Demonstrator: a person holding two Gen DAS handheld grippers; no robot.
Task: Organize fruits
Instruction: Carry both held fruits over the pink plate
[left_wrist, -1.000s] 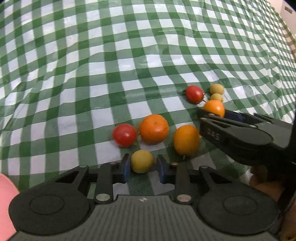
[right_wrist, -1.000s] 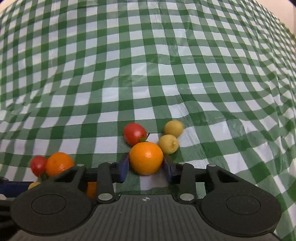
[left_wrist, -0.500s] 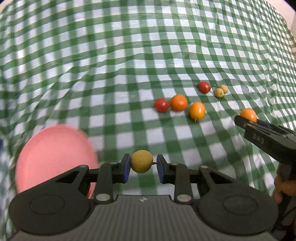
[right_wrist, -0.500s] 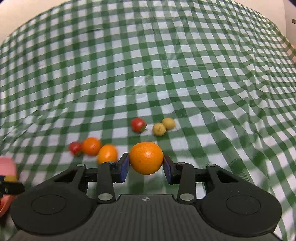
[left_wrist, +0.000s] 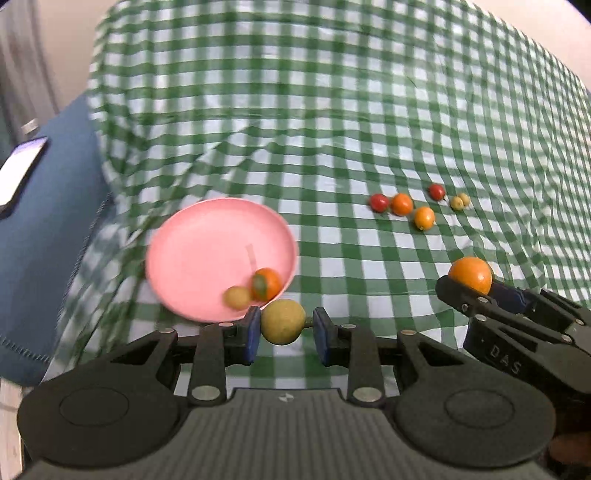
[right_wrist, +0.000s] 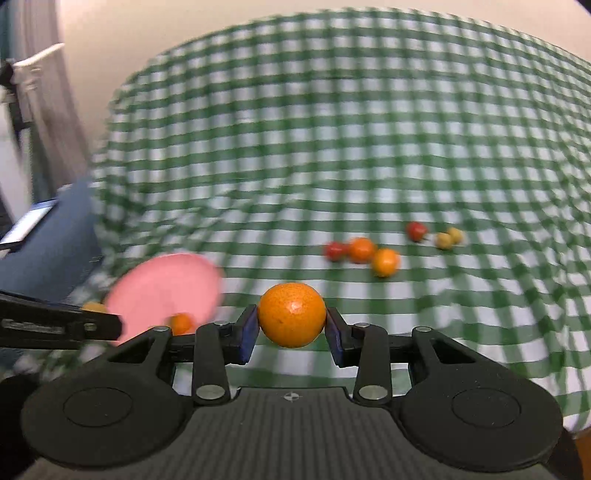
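**Two grippers carry fruit above a checked cloth**

The left gripper (left_wrist: 283, 334) holds a small round yellow-green fruit (left_wrist: 283, 321) between its blue-padded jaws, just in front of the near rim of a round pink plastic plate (left_wrist: 207, 240). The right gripper (right_wrist: 291, 338) has its jaws pressed against both sides of a round orange citrus fruit (right_wrist: 291, 314), lifted clear of the green-and-white checked tablecloth (left_wrist: 332, 110) covering the desk. Inside the plate, near its front edge, lie a small yellowish fruit (left_wrist: 237, 296) and an orange fruit with a green spot (left_wrist: 266, 283), touching each other. Farther back on the cloth, well apart from the plate, sits a loose cluster: a red cherry tomato (left_wrist: 379, 202) beside an orange mandarin (left_wrist: 402, 204), an orange-yellow oval fruit (left_wrist: 424, 218) just in front, then a second red tomato (left_wrist: 437, 191) and two small yellow fruits (left_wrist: 460, 201) side by side. At far left, a blue cushion (left_wrist: 48, 221) bears a lit phone (left_wrist: 20, 171).
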